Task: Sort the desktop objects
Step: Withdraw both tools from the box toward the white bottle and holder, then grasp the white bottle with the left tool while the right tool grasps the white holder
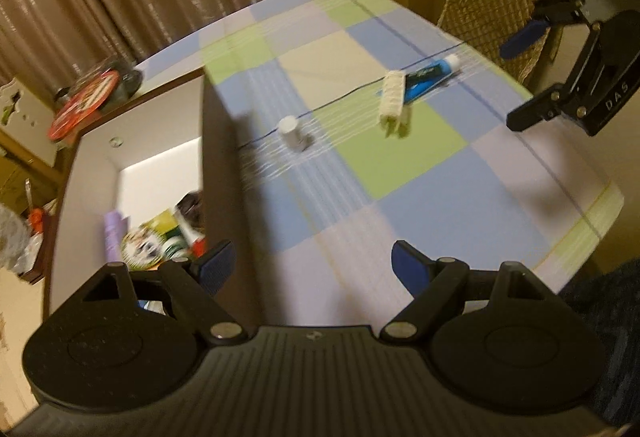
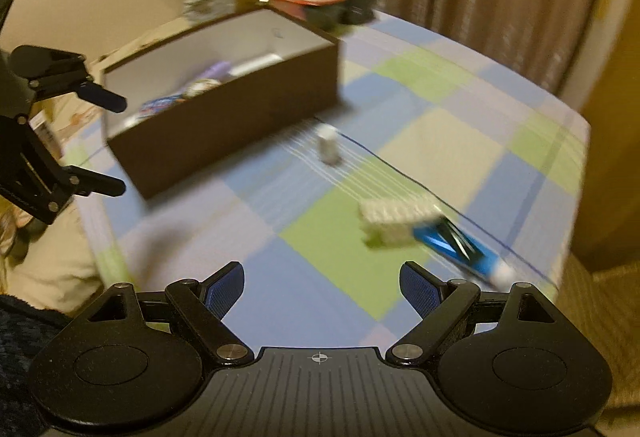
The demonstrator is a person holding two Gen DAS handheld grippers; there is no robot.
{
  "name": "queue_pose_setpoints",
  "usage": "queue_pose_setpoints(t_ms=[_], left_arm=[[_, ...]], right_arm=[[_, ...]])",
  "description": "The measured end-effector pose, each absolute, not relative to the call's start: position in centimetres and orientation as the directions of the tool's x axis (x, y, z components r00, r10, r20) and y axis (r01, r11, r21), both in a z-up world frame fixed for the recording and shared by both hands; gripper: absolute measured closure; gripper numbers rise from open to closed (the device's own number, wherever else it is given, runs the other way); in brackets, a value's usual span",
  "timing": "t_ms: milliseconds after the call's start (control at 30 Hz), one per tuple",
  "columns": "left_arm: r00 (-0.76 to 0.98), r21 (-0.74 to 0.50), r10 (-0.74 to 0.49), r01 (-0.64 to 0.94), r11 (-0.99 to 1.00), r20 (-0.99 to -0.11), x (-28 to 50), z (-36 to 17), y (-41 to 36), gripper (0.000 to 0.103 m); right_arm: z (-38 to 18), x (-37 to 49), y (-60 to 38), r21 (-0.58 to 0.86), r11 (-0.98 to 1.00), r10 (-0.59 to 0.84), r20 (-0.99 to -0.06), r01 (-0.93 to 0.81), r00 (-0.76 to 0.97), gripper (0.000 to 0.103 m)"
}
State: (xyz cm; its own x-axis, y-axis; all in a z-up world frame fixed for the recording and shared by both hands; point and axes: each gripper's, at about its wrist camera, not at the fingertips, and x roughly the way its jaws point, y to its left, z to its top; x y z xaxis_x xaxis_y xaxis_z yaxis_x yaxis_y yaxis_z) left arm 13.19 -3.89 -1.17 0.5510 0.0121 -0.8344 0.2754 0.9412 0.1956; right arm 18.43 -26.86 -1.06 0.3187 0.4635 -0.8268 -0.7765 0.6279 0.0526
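Both our claws hang wide apart and empty above the checked tablecloth point(image 1: 460, 197). Ahead of the left claw point(image 1: 312, 265), well apart from it, stands a small white bottle point(image 1: 291, 133); the white brick block point(image 2: 394, 219) touches the blue tube point(image 2: 460, 249) (both blurred), just ahead of the right claw point(image 2: 322, 287). The brown box point(image 2: 240, 125) holds other things.
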Motion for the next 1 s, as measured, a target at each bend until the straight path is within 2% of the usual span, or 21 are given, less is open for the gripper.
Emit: queue_pose_setpoints(t_ms=[233,467,600,1000], left_arm=[[0.535,0.175,-0.016,0.304,0.936,-0.845,17.3,-3.2,-6.1,0.020],[0.541,0.160,-0.002,0.252,0.954,-0.841,21.6,-5.2,-6.2,0.022],[0.548,0.128,0.001,0.193,0.973,-0.837,24.3,-6.1,-5.5,0.034],[0.530,0.085,0.054,0.034,0.996,-0.846,31.9,-11.0,-3.2,0.042]], right_arm=[[-2.3,20.9,-31.0,0.054,0.721,0.397,-0.849,-0.690,0.349,0.016],[-3.5,24.0,-33.0,0.051,0.770,0.355,-0.863,-0.636,0.359,0.016],[-4.3,25.8,-33.5,0.063,0.783,0.348,-0.869,-0.619,0.351,0.016],[-6.9,29.7,-34.5,0.092,0.831,0.316,-0.890,-0.549,0.328,0.016]])
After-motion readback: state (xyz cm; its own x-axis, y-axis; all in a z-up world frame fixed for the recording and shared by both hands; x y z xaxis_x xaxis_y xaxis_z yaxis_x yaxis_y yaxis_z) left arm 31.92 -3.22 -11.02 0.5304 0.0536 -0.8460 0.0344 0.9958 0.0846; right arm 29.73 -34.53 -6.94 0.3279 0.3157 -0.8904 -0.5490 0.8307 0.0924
